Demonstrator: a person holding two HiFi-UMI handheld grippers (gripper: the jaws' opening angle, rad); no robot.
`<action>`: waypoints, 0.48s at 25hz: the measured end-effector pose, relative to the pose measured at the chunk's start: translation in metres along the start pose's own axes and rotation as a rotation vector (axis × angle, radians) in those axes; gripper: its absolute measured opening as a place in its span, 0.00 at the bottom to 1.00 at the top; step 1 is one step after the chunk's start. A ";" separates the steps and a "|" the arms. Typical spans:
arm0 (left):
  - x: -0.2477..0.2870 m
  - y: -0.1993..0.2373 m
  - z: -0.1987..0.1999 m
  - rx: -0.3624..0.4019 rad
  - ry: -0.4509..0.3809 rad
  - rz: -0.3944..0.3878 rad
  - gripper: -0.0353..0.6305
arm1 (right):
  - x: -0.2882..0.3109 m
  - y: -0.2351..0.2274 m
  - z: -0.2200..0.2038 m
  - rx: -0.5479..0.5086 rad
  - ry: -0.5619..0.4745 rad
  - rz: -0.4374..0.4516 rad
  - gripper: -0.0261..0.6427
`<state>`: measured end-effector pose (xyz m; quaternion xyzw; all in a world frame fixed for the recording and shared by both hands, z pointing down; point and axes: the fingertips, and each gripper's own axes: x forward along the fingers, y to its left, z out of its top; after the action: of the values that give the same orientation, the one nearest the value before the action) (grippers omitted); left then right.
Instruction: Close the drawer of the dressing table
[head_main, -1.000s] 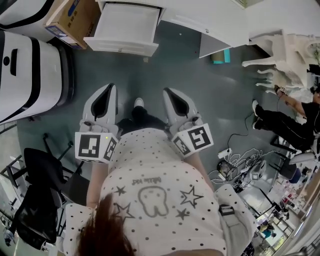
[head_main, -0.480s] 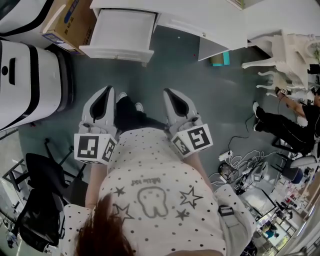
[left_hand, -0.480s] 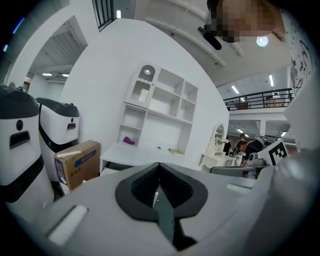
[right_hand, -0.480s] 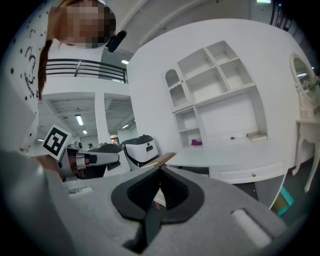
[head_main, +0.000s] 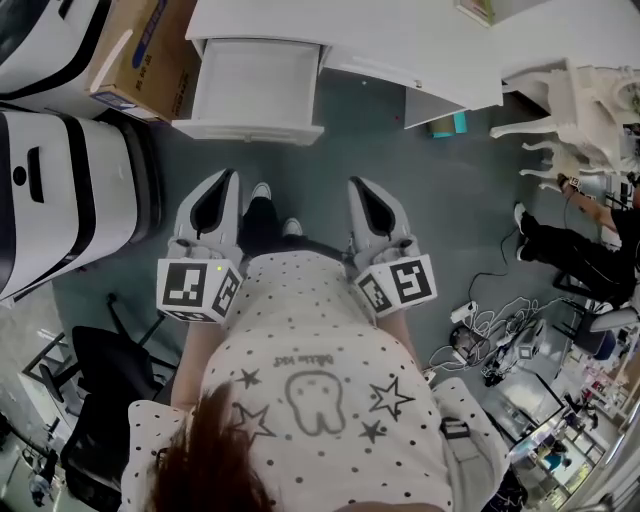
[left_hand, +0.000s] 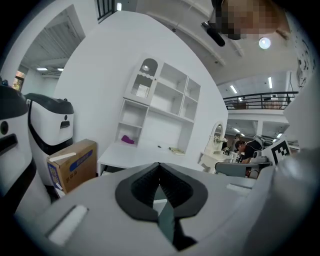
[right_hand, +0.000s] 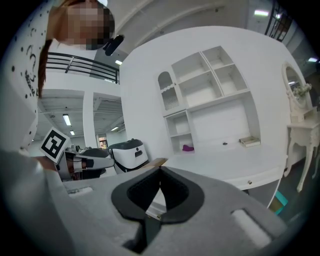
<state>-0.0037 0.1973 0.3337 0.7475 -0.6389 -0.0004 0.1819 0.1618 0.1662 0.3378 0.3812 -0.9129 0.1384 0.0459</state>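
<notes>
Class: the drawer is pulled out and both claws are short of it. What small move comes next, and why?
Probably carry the left claw forward to the front of the drawer. It stands pulled out of the dressing table, floor shows between it and both shut claws, and the left claw lines up with it better than the right claw.

In the head view the dressing table (head_main: 400, 50) runs off the top edge at twelve o'clock. The cardboard box (head_main: 150, 55) at eleven o'clock is cut off there too, and the drawer (head_main: 255, 80) has its rear under the tabletop. In the left gripper view the left gripper (left_hand: 160, 167) blocks everything around six o'clock, and the purple thing (left_hand: 128, 140) near nine o'clock is too small to name.
</notes>
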 end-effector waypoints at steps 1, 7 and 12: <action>0.004 0.006 0.004 0.002 0.001 -0.005 0.05 | 0.005 -0.001 0.002 0.006 -0.001 -0.012 0.04; 0.026 0.039 0.022 0.006 0.005 -0.050 0.05 | 0.039 0.003 0.010 0.025 -0.019 -0.068 0.04; 0.041 0.060 0.027 0.013 0.011 -0.091 0.05 | 0.066 0.005 0.012 0.017 -0.036 -0.106 0.04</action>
<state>-0.0600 0.1440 0.3344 0.7768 -0.6033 -0.0007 0.1804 0.1121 0.1214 0.3374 0.4316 -0.8910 0.1369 0.0335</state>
